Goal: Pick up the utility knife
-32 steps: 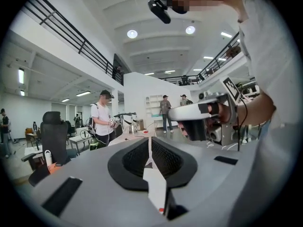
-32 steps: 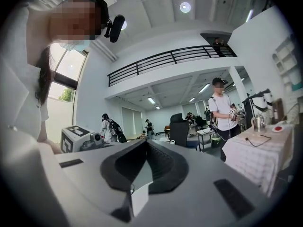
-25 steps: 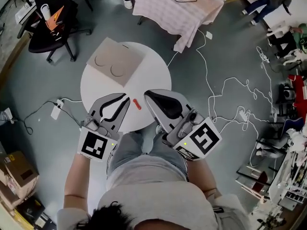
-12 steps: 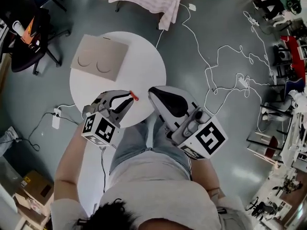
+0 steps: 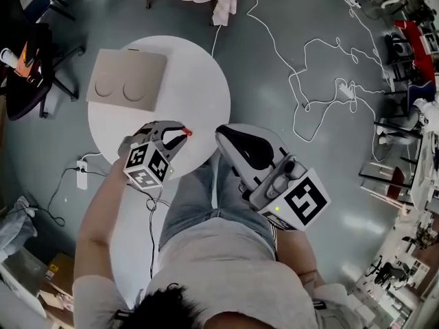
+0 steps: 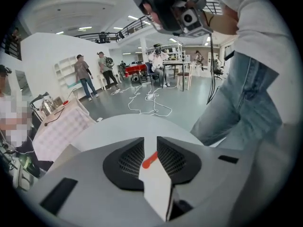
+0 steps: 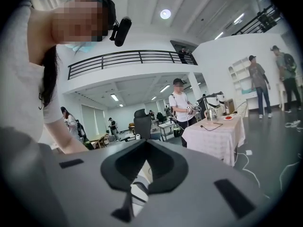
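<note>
The utility knife [image 5: 186, 133] is small and red. It lies between the tips of my left gripper [image 5: 177, 137], above the near edge of the round white table [image 5: 199, 88]. In the left gripper view the knife [image 6: 150, 159] shows as a red sliver in the narrow gap of the left gripper [image 6: 150, 142], whose jaws are closed on it. My right gripper [image 5: 223, 134] hangs just right of the table edge over the person's lap, shut with nothing in it. The right gripper view shows that gripper [image 7: 146, 143] with its black jaws meeting at the tip.
A brown cardboard sheet [image 5: 127, 88] with two round marks lies on the far left of the table. A black office chair [image 5: 27, 67] stands to the left. White cables [image 5: 309, 81] trail over the floor at right, and a power strip [image 5: 82, 177] lies at left.
My left gripper moved forward to the knife and closed on it; a second ago the knife lay free on the table between both grippers. The right gripper stayed shut.
</note>
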The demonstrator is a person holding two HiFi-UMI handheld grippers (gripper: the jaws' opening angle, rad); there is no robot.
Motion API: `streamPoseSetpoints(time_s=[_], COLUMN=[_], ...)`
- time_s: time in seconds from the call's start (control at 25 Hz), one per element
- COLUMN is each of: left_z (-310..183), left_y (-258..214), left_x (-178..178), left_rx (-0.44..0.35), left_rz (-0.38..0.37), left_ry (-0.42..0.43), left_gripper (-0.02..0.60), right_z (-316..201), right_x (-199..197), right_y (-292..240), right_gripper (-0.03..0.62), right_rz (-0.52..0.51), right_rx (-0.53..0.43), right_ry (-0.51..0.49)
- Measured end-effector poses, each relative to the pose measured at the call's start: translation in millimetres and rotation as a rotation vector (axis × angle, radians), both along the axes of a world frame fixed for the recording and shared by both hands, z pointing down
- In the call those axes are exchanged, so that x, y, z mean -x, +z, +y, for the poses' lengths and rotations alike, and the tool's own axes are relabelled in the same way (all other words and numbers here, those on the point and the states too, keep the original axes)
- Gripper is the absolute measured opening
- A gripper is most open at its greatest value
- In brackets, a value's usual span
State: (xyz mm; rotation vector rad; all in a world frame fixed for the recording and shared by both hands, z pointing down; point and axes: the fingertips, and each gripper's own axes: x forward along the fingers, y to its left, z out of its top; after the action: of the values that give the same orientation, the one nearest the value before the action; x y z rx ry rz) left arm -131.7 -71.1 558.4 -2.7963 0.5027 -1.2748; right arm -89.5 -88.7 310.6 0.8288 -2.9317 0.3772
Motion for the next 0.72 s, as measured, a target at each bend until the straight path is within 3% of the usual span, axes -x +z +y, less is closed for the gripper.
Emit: streamPoseSetpoints(time_s=[0.72], left_z=[-2], left_y=[68], left_x=[-4], left_rx=[0.088], left_rz=[-0.198], left_ry=[0.237], left_gripper=[0.089], right_z=[-6], right_x=[-8], right_y=[21], right_gripper=[0.009], right_rz=[0.025], right_rx=[0.044], right_ry=[0.030])
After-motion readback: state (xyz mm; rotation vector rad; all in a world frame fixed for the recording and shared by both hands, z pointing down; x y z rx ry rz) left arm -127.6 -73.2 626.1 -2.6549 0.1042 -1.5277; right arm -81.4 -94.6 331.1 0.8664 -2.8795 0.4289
